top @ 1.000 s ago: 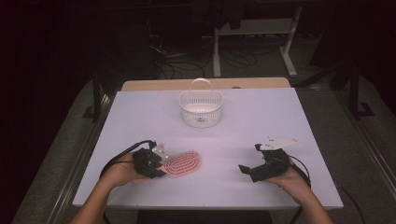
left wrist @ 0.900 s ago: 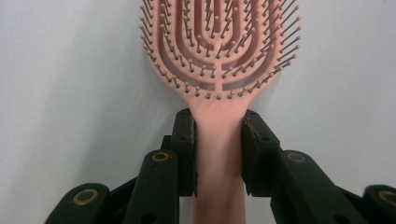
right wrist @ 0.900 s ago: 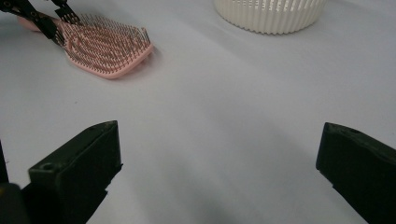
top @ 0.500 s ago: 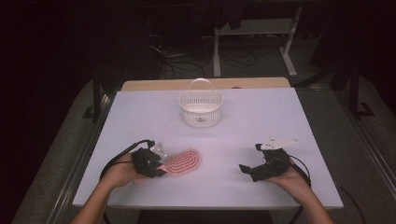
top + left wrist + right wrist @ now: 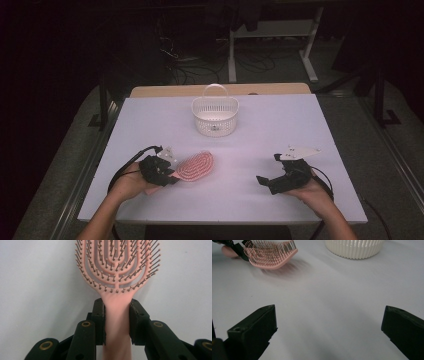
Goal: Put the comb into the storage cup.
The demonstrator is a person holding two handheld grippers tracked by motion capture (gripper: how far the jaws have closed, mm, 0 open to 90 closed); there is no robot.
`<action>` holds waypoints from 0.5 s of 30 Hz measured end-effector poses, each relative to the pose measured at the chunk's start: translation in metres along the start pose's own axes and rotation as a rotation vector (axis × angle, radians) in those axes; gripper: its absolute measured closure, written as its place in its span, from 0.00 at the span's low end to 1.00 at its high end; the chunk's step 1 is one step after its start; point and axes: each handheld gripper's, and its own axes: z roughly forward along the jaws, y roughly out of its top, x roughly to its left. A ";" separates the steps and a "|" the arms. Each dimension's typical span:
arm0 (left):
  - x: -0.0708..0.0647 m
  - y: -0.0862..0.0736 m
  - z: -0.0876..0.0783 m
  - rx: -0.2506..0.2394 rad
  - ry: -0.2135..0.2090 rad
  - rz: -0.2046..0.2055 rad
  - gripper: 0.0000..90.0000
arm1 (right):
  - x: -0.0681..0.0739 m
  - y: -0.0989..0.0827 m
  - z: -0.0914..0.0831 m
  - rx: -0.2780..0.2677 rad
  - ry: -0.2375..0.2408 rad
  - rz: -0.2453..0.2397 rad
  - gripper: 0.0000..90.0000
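Grippers in both hands work a white table (image 5: 320, 125) in a dim workshop, where a pink paddle hairbrush (image 5: 196, 167) lies near the front-left corner, bristles up. The left gripper (image 5: 172, 176) has its two black jaws clamped on the brush's handle just below the head, a grip that leaves the bristled pad free and keeps the weight close to the pads (image 5: 99, 322); seen from the left gripper view, the handle (image 5: 117, 322) runs straight down between them. From the right gripper view the brush head (image 5: 270, 255) looks tilted a little off the surface, though the low angle makes it hard to be sure whether it is lifted or resting.

The right gripper (image 5: 263, 181) sits toward the front-right corner with jaws spread wide and nothing between them, apparently held back and out of the way while the other hand does the carrying.

A white slotted basket (image 5: 215, 116) with an upright hoop handle stands near the middle of the back edge, well apart from the brush, and looks the likely place for it to go. The tabletop is plain and bare elsewhere. Beyond it lie a dark floor, tangled cables (image 5: 185, 65) and the white legs of a stand (image 5: 272, 35).
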 end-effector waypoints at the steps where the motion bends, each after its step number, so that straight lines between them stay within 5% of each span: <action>1: 0.000 0.000 -0.001 -0.004 0.001 -0.002 0.79 | 0.000 0.000 0.000 0.000 0.000 0.000 0.00; 15: 0.001 0.004 -0.012 -0.146 0.048 -0.026 0.79 | 0.000 0.000 0.000 0.000 0.001 0.002 0.00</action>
